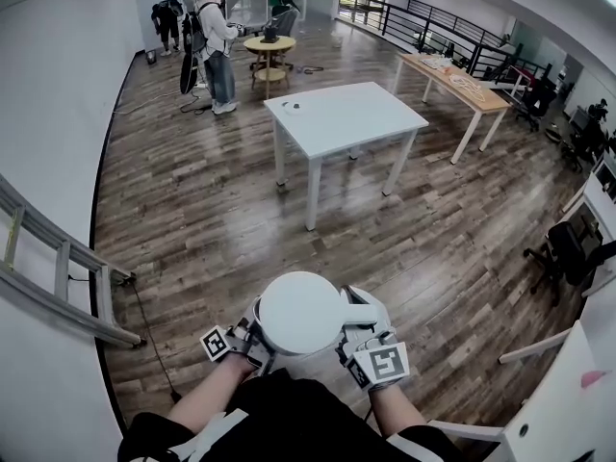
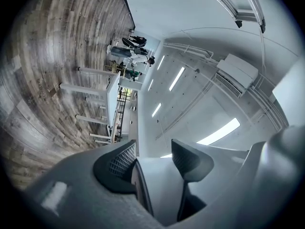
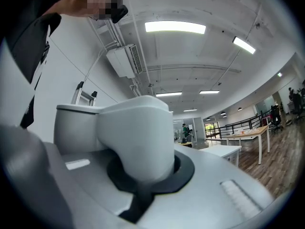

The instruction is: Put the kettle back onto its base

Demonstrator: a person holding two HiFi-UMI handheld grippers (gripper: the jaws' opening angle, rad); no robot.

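The white kettle [image 1: 300, 311] is carried above the wood-plank floor [image 1: 212, 219], well apart from the white table [image 1: 342, 114] on its near side. The right claw [image 3: 145, 173] is pinched tight on the kettle's handle, and the left claw [image 2: 153, 159] grips its opposite side. Beyond the table stand people [image 1: 217, 46]. To its right is a long wooden table [image 1: 457, 80], and to its left a ladder [image 1: 58, 277] by the white wall.

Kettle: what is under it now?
Only wooden floor shows around the kettle. The spot directly below cannot be seen, because the kettle itself covers it.
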